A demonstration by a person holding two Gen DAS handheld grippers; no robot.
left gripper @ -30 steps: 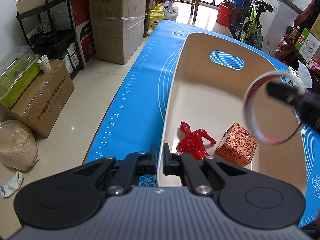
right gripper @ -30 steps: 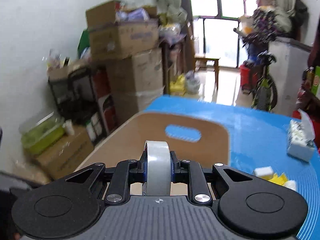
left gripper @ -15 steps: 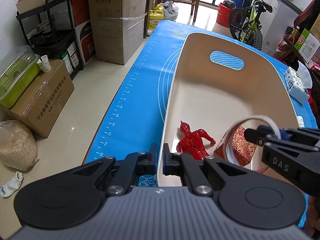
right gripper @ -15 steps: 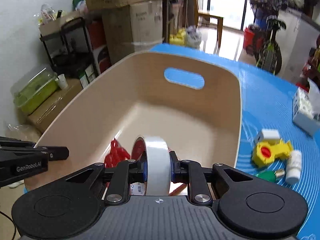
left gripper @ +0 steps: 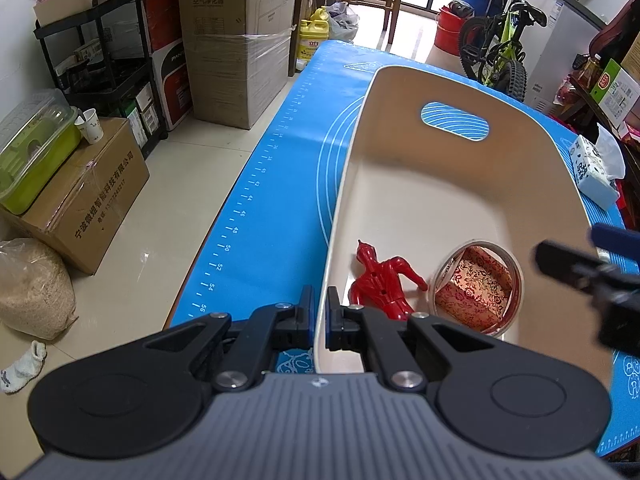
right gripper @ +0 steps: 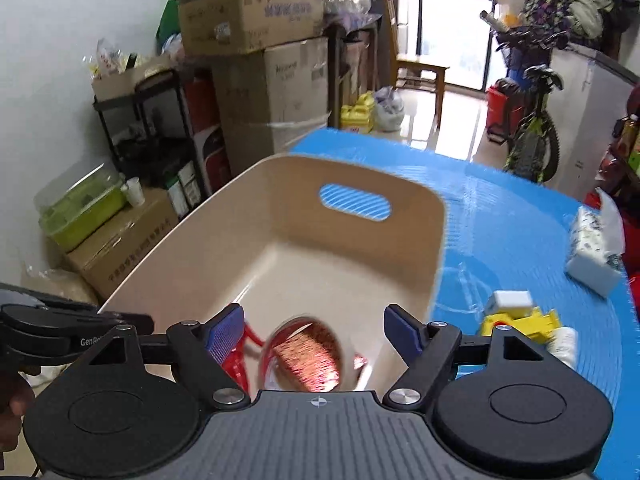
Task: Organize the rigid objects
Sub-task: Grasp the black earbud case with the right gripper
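Observation:
A beige bin (left gripper: 460, 184) with a handle slot stands on the blue mat (left gripper: 280, 168). Inside lie a red toy figure (left gripper: 380, 280), a red patterned box (left gripper: 476, 292) and a clear tape roll (left gripper: 516, 276) ringed around the box. My left gripper (left gripper: 318, 320) is shut on the bin's near rim. My right gripper (right gripper: 314, 334) is open and empty above the bin (right gripper: 336, 248), with the tape roll (right gripper: 269, 350) and box (right gripper: 308, 360) below it. Its fingers (left gripper: 576, 268) show at the right in the left wrist view.
On the mat right of the bin lie a yellow and white toy (right gripper: 520, 316), a small white bottle (right gripper: 564, 344) and a tissue pack (right gripper: 596, 252). Cardboard boxes (left gripper: 236, 40), a black shelf (left gripper: 104, 72) and a bicycle (left gripper: 500, 44) stand around the table.
My right gripper lowered the tape roll into the bin, opened and let it go. The roll now lies around the patterned box. The left gripper has not moved.

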